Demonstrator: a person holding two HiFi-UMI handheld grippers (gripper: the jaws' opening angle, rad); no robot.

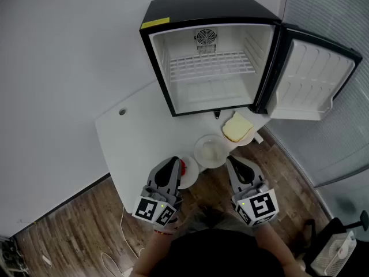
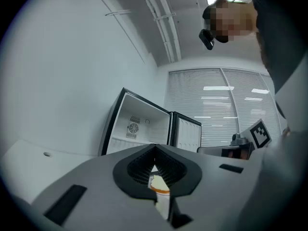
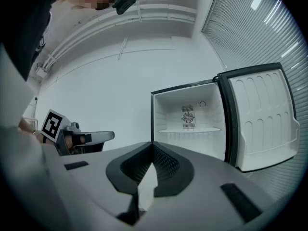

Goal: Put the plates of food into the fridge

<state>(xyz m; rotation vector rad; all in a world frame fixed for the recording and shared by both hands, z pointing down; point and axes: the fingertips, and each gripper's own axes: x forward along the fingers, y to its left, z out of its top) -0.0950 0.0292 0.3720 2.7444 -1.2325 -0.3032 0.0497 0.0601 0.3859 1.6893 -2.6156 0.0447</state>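
White surface [image 1: 132, 137], one open fridge [image 1: 213, 62] facing me, three plates [image 1: 210, 152] in a diagonal row, left gripper [image 1: 175, 163], right gripper [image 1: 231, 161], jaws closed, empty.

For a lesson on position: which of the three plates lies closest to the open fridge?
The plate with the bread slice, right before the fridge; the middle plate and the left plate lie farther off.
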